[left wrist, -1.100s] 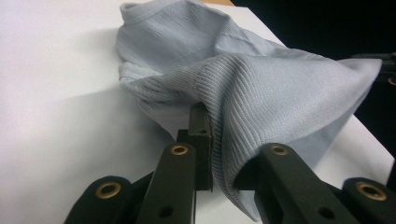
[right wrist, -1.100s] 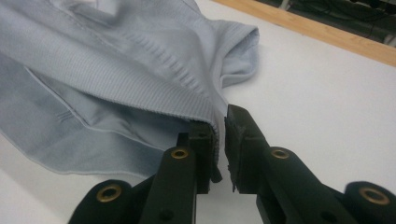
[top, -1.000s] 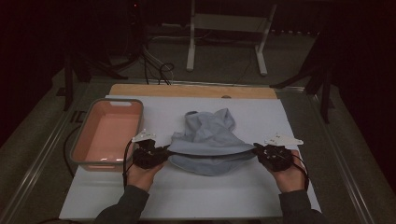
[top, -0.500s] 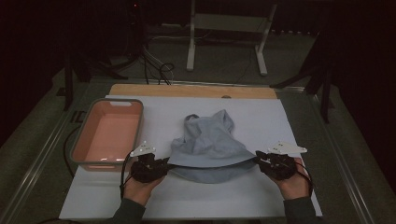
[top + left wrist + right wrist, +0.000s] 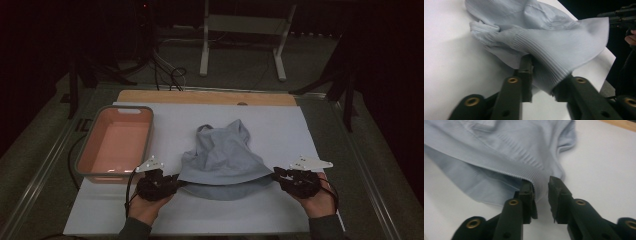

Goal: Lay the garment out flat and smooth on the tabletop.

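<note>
The light-blue knit garment (image 5: 222, 162) lay on the white sheet (image 5: 280, 125) covering the table, near the middle of the near edge, with its ribbed hem facing the person and its narrower end pointing toward the far edge. A pink plastic tub (image 5: 116, 142) stood on the left side of the table, just beside the garment and apart from it.

The left hand-held gripper (image 5: 172, 184) was at the left end of the hem. Its jaws had just been opening. In the left gripper view the ribbed hem (image 5: 549, 65) sat between the jaws, bunched against them; whether the pads pressed on it could not be determined.

The right hand-held gripper (image 5: 276, 176) was at the right end of the hem. Its jaws had just been opening and stood narrowly apart. In the right gripper view the hem corner (image 5: 537, 186) rested against one jaw, with a visible gap to the other.
</note>
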Demonstrator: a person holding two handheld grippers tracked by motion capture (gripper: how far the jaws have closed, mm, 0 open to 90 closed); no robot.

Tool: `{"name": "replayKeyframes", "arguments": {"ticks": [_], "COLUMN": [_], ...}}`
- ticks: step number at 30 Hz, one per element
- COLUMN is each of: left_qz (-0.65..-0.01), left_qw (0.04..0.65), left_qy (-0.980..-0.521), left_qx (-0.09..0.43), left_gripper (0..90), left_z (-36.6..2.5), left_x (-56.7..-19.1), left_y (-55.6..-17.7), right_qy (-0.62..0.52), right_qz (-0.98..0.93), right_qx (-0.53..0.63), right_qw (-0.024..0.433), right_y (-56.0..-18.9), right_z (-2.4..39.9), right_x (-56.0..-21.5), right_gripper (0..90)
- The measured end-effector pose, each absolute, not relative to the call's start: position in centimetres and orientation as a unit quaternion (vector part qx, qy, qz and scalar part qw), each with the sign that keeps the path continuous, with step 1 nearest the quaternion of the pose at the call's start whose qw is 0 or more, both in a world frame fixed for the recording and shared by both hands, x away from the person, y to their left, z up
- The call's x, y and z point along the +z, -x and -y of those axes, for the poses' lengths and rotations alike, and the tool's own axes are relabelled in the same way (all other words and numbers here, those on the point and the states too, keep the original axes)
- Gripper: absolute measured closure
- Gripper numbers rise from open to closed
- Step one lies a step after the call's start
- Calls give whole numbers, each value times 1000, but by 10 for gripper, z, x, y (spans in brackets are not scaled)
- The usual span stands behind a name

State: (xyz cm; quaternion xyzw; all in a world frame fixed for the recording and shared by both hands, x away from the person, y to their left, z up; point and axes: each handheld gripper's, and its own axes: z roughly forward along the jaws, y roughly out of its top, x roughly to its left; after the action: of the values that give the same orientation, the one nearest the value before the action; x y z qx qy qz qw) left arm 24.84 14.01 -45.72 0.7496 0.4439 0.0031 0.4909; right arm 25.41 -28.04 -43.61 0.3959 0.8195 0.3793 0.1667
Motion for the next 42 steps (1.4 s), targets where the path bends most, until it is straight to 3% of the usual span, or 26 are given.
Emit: {"name": "replayKeyframes", "arguments": {"ticks": [11, 19, 28, 42], "left_qz": [-433, -441, -449, -440], "left_qw": [505, 522, 510, 499], "left_qy": [-746, -729, -731, -740], "left_qx": [21, 44, 58, 99], "left_gripper": [591, 517, 439, 440], "left_z": [-148, -157, -148, -134], "left_x": [-446, -436, -449, -458], "left_y": [-242, -240, -257, -282], "right_qy": [-390, -418, -441, -447], "right_qz": [-805, -794, -785, -776], "right_qx": [413, 406, 402, 409], "right_qw": [169, 173, 167, 173], "right_y": [-247, -256, -268, -291], "right_z": [289, 288, 282, 279], "right_x": [-423, -436, -452, -458], "right_gripper": [494, 378, 340, 359]}}
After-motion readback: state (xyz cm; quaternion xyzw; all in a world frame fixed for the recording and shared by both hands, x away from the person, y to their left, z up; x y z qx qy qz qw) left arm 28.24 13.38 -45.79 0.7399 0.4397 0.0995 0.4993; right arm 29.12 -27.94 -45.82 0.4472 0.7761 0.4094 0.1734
